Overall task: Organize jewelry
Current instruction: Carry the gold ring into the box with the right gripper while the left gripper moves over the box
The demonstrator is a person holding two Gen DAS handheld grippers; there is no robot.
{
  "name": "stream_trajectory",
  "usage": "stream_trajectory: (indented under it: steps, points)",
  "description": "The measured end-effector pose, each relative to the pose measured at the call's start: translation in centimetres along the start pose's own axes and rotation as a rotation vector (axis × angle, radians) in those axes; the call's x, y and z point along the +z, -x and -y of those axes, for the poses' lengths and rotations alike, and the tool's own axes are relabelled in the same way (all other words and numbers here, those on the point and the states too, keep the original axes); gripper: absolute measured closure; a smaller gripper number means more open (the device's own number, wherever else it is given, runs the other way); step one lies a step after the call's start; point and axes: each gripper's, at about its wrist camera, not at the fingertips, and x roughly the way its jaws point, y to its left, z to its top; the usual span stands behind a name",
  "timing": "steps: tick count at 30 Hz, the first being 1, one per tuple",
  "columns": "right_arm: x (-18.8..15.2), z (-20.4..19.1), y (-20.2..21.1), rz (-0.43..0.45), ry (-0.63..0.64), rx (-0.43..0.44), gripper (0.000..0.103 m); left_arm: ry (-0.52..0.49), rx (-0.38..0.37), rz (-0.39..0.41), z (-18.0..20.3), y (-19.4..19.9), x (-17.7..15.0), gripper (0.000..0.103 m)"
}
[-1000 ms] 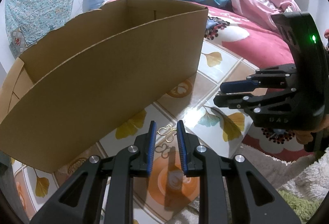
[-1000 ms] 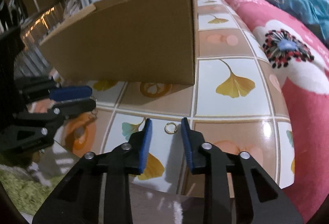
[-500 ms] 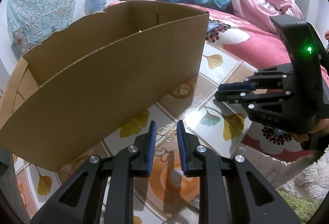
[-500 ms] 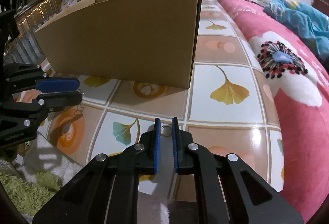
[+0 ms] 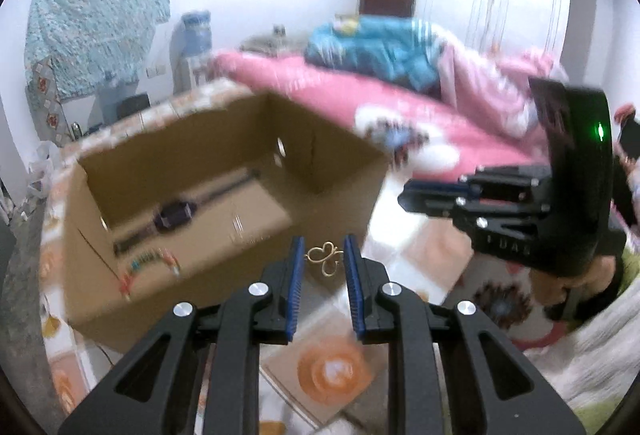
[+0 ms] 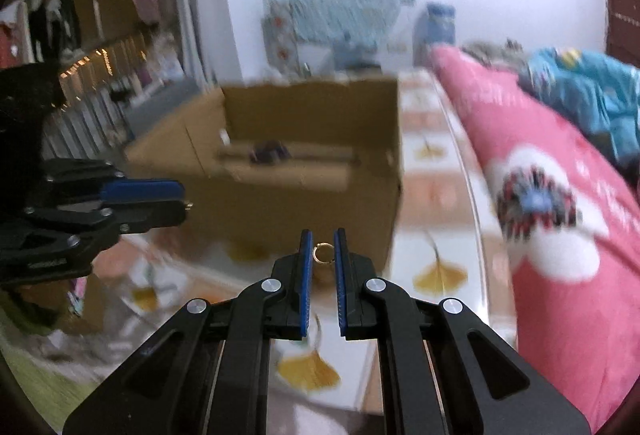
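My left gripper [image 5: 322, 249] is shut on a gold butterfly-shaped piece [image 5: 324, 258] and holds it in the air by the near wall of an open cardboard box [image 5: 224, 267]. My right gripper [image 6: 323, 247] is shut on a small gold ring [image 6: 322, 253] and holds it in front of the same box [image 6: 352, 203]. Inside the box lie a dark wristwatch [image 5: 176, 215] and a beaded bracelet [image 5: 150, 261]. The right gripper also shows in the left wrist view [image 5: 408, 193], and the left gripper shows in the right wrist view [image 6: 182, 203].
The box stands on a floor mat [image 6: 436, 271] printed with ginkgo leaves. A pink flowered bedcover [image 6: 560, 219] lies to the right, with a blue blanket [image 5: 376, 47] on it. A shaggy rug [image 5: 592, 363] lies at the near edge. Both views are motion-blurred.
Both grippers have risen from the mat with their pieces. The box's inside now shows from above. The right gripper closed on the ring between the two earlier frames.
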Motion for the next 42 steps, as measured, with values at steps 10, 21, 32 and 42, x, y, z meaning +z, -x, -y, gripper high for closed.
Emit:
stream_trajectory:
  steps: [10,21,32,42]
  points:
    - [5.2,0.2,-7.8,-0.082,-0.012,0.046,0.094,0.102,0.127,-0.131,-6.1,-6.3,3.8,0.083]
    - [5.8,0.8,-8.2,-0.058,0.025,-0.039,0.059,0.209,0.153,-0.197,-9.6,-8.9,2.9,0.069]
    - [5.6,4.7,-0.7,0.099,-0.13,-0.094,0.047,0.271,0.193,-0.023,-9.6,-1.3,2.4,0.035]
    - [2.2,2.9,2.4,0.073,-0.194,-0.036,0.043,0.317,0.253,0.097,-9.6,7.2,-2.1,0.011]
